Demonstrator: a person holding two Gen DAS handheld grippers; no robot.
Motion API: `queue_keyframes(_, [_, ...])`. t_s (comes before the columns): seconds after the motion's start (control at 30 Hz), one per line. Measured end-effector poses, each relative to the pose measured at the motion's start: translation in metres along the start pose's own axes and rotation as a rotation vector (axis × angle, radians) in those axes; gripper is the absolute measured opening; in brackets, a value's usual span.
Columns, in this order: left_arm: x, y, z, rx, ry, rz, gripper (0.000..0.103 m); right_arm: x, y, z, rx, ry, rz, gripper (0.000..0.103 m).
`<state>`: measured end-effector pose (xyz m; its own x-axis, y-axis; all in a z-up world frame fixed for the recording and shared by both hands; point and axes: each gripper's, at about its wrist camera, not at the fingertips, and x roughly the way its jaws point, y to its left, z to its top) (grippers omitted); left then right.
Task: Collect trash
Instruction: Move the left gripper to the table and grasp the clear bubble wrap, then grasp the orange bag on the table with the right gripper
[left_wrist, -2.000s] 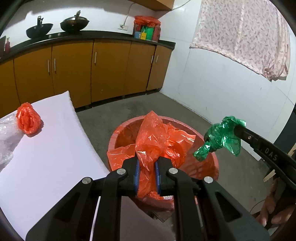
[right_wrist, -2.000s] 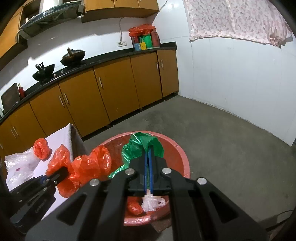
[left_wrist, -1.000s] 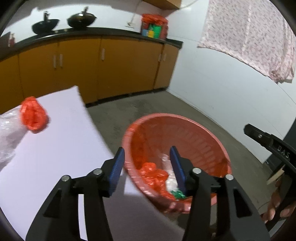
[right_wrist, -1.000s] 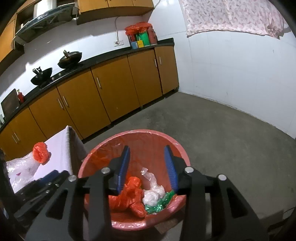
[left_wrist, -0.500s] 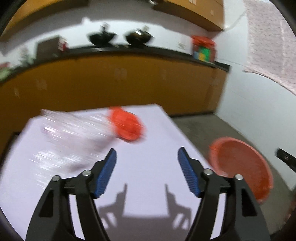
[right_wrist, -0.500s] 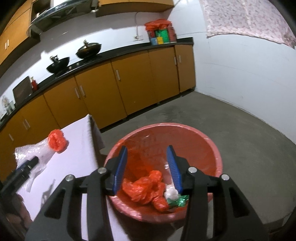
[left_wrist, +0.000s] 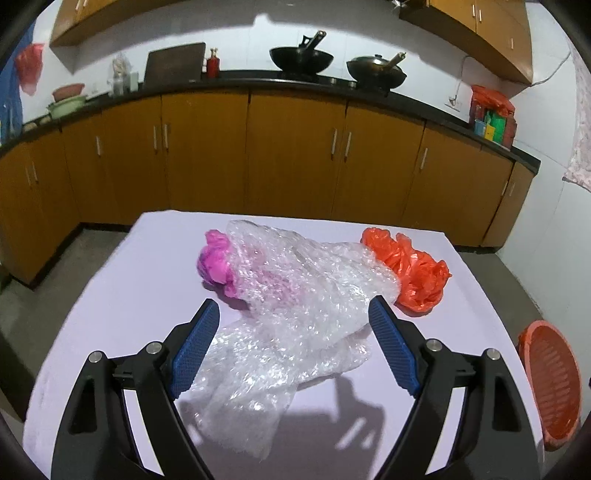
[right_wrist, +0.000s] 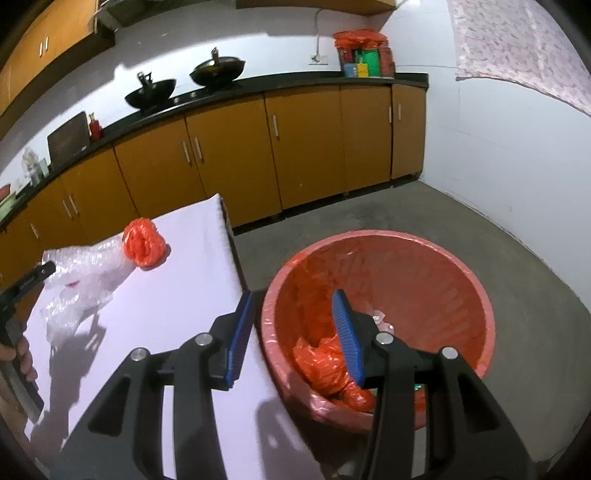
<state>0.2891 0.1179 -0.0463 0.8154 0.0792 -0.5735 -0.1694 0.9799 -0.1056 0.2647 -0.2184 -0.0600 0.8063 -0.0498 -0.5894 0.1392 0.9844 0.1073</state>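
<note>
On the white table (left_wrist: 122, 280) lie a sheet of clear bubble wrap (left_wrist: 295, 306), a crumpled pink bag (left_wrist: 216, 264) partly under it, and a crumpled orange bag (left_wrist: 410, 273). My left gripper (left_wrist: 295, 347) is open and empty, hovering over the bubble wrap. My right gripper (right_wrist: 291, 332) is open and empty at the table's edge, beside the red basket (right_wrist: 443, 280). The basket holds orange bags (right_wrist: 325, 365) and other scraps. The right wrist view also shows the orange bag (right_wrist: 144, 243) and the bubble wrap (right_wrist: 81, 280).
The red basket (left_wrist: 550, 384) stands on the concrete floor right of the table. Orange cabinets (left_wrist: 295, 155) with a black counter and woks run along the back wall. A white wall (right_wrist: 517, 155) closes the right side.
Both grippers opened and dropped their bags into the basket. My left gripper swung from the basket back over the table to the bubble wrap. My right gripper shifted left toward the table edge.
</note>
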Motion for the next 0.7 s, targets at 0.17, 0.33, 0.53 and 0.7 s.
queue_keyframes(0.17, [0.012, -0.005, -0.004, 0.018, 0.038, -0.042, 0.047, 0.006, 0.012, -0.001, -0.03, 0.018, 0.003, 0.044])
queue_keyframes(0.33, [0.005, -0.001, -0.008, 0.039, 0.02, -0.08, 0.009, 0.008, 0.021, -0.004, -0.051, 0.031, 0.007, 0.044])
queue_keyframes(0.53, [-0.027, 0.008, -0.006, 0.047, -0.059, -0.107, 0.003, 0.009, 0.036, -0.006, -0.07, 0.037, 0.028, 0.044])
queue_keyframes(0.7, [-0.061, 0.026, -0.003, 0.032, -0.133, -0.099, 0.003, 0.009, 0.056, -0.005, -0.101, 0.037, 0.06, 0.044])
